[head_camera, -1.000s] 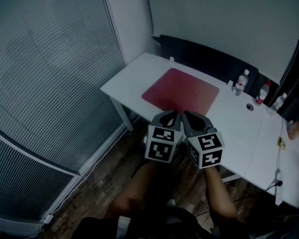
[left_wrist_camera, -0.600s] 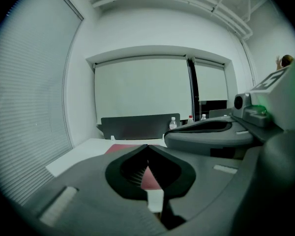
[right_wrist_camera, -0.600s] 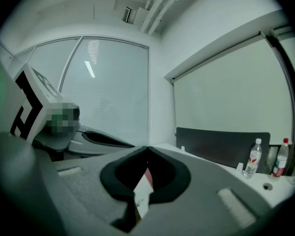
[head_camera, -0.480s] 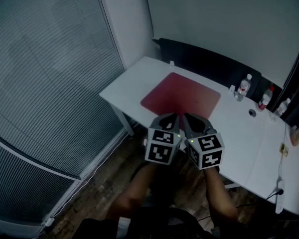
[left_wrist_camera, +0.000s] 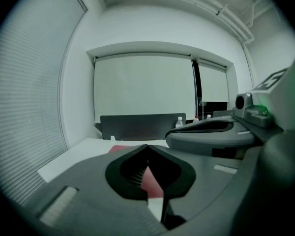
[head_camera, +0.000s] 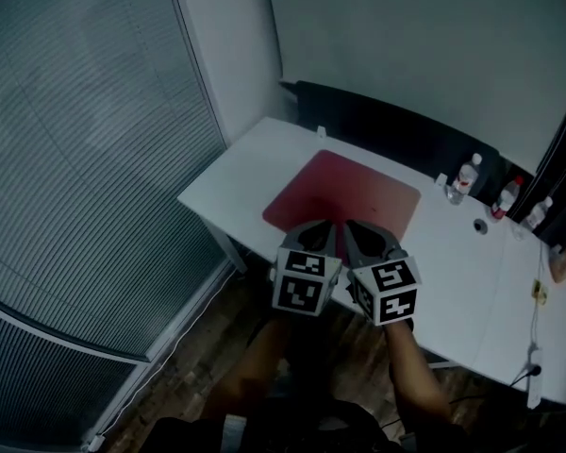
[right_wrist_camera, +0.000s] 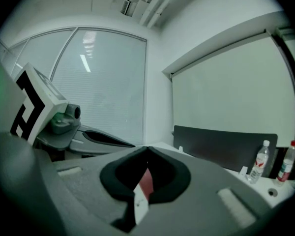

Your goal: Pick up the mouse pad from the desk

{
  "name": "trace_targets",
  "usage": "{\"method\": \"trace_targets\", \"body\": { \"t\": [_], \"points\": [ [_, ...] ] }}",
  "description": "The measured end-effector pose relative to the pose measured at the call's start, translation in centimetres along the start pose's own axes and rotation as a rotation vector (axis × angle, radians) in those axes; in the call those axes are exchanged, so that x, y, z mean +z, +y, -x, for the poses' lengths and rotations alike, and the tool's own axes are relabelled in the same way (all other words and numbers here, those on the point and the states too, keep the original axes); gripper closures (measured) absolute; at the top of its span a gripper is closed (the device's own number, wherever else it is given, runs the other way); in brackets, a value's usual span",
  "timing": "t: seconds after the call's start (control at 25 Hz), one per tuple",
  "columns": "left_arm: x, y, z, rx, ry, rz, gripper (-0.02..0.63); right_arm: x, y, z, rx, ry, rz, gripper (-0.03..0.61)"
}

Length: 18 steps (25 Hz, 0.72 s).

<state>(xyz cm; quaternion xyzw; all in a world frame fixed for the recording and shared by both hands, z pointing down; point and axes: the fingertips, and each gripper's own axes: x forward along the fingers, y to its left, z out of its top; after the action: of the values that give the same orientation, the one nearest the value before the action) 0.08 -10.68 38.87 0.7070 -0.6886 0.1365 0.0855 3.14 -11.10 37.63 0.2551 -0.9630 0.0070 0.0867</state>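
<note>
White worktop [head_camera: 231, 185] carries the red mouse pad [head_camera: 347, 192] straight ahead, long side running left to right. Your left gripper [head_camera: 322, 228] and right gripper [head_camera: 357, 233] hover equally near it, both pressed together and empty.

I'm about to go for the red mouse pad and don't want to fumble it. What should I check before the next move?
1. Mouse pad in view, flat on the desk: ok.
2. Pad's top free of other things: ok.
3. Left gripper jaws apart for a grasp: not ok, tips together, nothing between them.
4. Right gripper jaws apart: not ok, tips together, empty.
5. Grippers down at the pad: not ok, both are held in the air on its near side, touching nothing.
6. Bottles out of the way: ok, they stand apart from the pad.
</note>
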Motion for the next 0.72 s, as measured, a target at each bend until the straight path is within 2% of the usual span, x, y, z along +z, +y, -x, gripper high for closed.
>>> {"method": "trace_targets", "body": {
  "t": [0.48, 0.72],
  "points": [
    [1.0, 8.6, -3.0, -0.103, -0.014, -0.005, 0.609, 2.4, 1.9, -8.9, -0.084, 0.037, 0.005, 0.578],
    [1.3, 11.5, -3.9, -0.144, -0.027, -0.009, 0.609, 2.7, 2.6, -11.9, -0.121, 0.050, 0.005, 0.578]
  ]
}}
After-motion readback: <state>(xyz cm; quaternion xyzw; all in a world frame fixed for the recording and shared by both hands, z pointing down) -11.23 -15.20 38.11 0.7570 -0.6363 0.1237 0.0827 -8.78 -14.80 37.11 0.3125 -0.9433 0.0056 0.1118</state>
